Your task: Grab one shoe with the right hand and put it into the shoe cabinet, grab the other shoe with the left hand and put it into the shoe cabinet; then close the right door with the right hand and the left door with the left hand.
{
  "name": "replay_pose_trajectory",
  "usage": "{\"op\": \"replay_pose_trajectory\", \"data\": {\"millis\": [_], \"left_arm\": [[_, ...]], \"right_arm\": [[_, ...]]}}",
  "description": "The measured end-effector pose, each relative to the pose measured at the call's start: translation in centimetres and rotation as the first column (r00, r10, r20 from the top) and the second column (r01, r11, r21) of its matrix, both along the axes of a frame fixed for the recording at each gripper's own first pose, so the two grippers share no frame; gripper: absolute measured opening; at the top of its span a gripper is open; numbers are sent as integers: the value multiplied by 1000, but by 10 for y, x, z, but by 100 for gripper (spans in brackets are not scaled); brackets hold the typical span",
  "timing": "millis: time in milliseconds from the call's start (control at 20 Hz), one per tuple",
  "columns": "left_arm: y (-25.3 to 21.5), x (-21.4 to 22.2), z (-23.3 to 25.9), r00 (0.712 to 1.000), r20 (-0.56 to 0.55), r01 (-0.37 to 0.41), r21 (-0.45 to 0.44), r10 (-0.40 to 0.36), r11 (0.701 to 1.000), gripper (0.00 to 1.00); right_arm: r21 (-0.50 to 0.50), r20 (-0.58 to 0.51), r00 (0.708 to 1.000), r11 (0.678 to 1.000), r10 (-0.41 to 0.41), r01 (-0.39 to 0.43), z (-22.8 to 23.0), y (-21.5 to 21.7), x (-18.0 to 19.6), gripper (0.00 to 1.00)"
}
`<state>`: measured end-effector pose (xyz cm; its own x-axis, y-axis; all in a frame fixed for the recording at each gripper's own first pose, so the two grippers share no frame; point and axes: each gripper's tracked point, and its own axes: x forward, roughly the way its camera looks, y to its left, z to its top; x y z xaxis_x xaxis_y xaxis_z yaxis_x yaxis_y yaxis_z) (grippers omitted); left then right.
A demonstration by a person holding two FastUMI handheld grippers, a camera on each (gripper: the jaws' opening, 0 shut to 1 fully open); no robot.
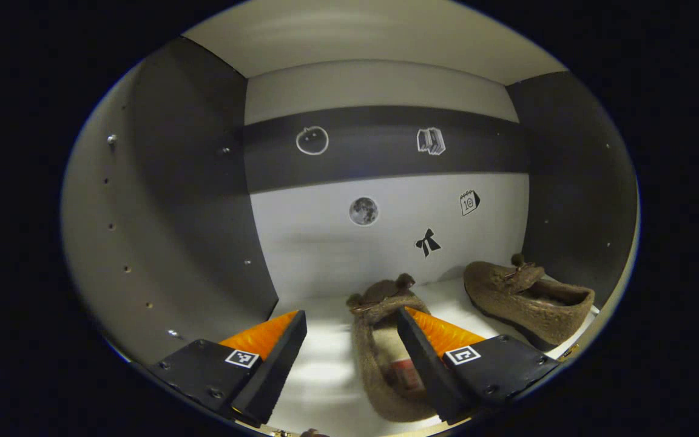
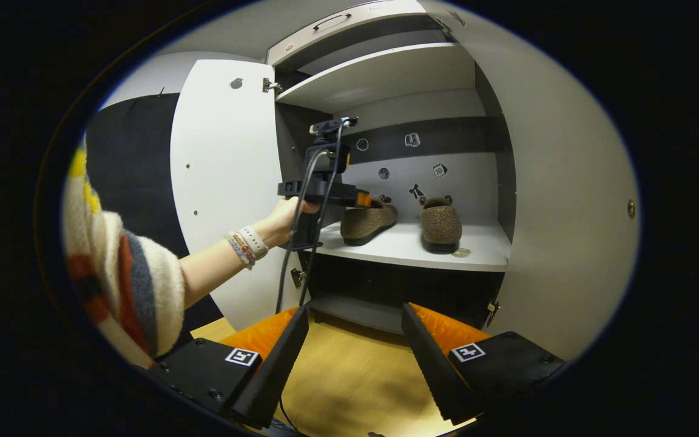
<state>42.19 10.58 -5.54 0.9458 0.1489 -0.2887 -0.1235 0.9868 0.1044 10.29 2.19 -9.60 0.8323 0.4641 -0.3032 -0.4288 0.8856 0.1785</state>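
Observation:
Two brown fuzzy shoes stand on the white shelf (image 1: 319, 364) inside the shoe cabinet. The near shoe (image 1: 374, 358) lies toe-away just under my left gripper (image 1: 351, 315), which is open; its right finger crosses over the shoe's opening without pinching it. The second shoe (image 1: 528, 303) sits farther right, by the dark side wall. In the right gripper view a hand holds the left gripper (image 2: 361, 199) at the left shoe (image 2: 368, 221), and the other shoe (image 2: 440, 227) stands beside it. My right gripper (image 2: 355, 340) hangs open and empty in front of the cabinet, above the wooden floor.
Both cabinet doors are swung open: the left door (image 2: 222, 182) and the right door (image 2: 568, 182). An upper shelf (image 2: 380, 73) roofs the shoe compartment. A striped sleeve (image 2: 119, 279) and forearm reach in from the left. A dark compartment (image 2: 398, 285) lies under the shoe shelf (image 2: 483, 252).

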Motion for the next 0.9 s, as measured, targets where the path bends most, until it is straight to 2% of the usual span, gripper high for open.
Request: {"op": "replay_pose_trajectory", "data": {"millis": [200, 350, 450, 500, 650, 700, 900], "left_arm": [[-19, -52, 31, 993, 86, 85, -2, -85, 996, 95], [-44, -103, 64, 967, 186, 186, -64, -172, 980, 99], [-53, -141, 77, 955, 210, 231, -92, -208, 969, 96], [-57, -160, 84, 950, 217, 249, -95, -224, 964, 99], [-69, -223, 98, 931, 239, 301, -80, -275, 950, 99], [-75, -244, 100, 923, 239, 328, -79, -301, 941, 95], [-93, -312, 110, 904, 254, 377, -90, -345, 922, 96]], "right_arm": [[-15, 47, 998, 999, -36, 36, 18, 11, -10, 99], [-52, 96, 993, 996, -68, 74, 35, 15, -22, 99], [-75, 130, 986, 991, -101, 111, 51, 9, -30, 99], [-80, 150, 981, 988, -121, 134, 61, 4, -35, 99], [-63, 227, 955, 975, -193, 212, 103, -18, -52, 98], [-52, 241, 943, 968, -228, 247, 114, -32, -57, 98], [-41, 266, 871, 898, -412, 437, 134, -118, -84, 98]]}}
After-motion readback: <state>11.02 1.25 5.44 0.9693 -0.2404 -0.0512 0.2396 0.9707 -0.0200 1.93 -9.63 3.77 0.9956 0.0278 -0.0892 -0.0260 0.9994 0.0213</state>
